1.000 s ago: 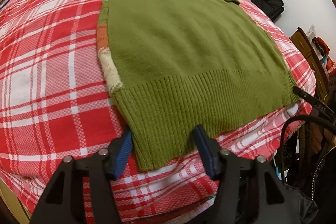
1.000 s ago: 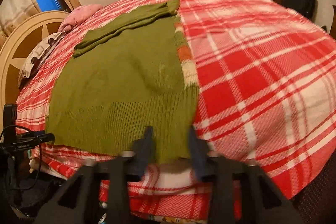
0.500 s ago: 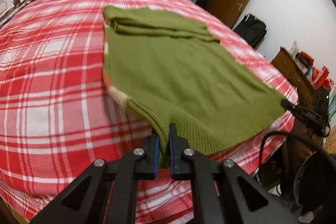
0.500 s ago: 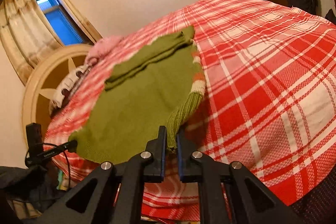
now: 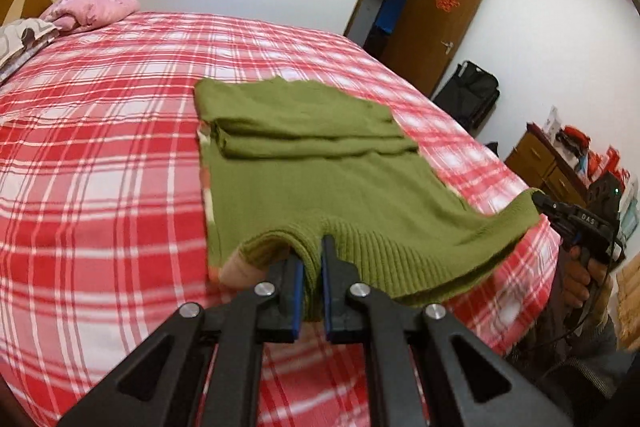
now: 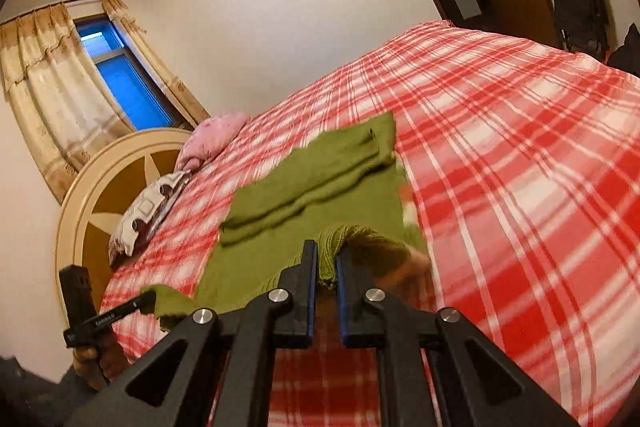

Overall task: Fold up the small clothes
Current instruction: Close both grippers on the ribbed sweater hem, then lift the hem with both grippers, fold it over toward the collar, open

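A green knit sweater (image 5: 320, 179) lies on the red plaid bed, its sleeves folded in a band across the far end (image 5: 304, 135). My left gripper (image 5: 312, 267) is shut on one corner of the ribbed hem and holds it above the bed. My right gripper (image 6: 326, 263) is shut on the other hem corner of the sweater (image 6: 304, 195), also raised. Each gripper shows in the other's view: the right one at the sweater's right corner (image 5: 576, 223), the left one at lower left (image 6: 108, 319). The hem sags between them.
The red plaid bedspread (image 5: 100, 147) covers the whole bed. A pink pillow (image 5: 92, 7) and a patterned pillow (image 6: 148, 207) lie by the round headboard (image 6: 92, 195). A wooden door (image 5: 432, 23), a black bag (image 5: 472, 95) and a dresser (image 5: 548, 167) stand beyond the bed's right side.
Both grippers shut on the hem corners, then lifted them off the bed and carried them forward toward the folded sleeves. The near part of the sweater now hangs raised.
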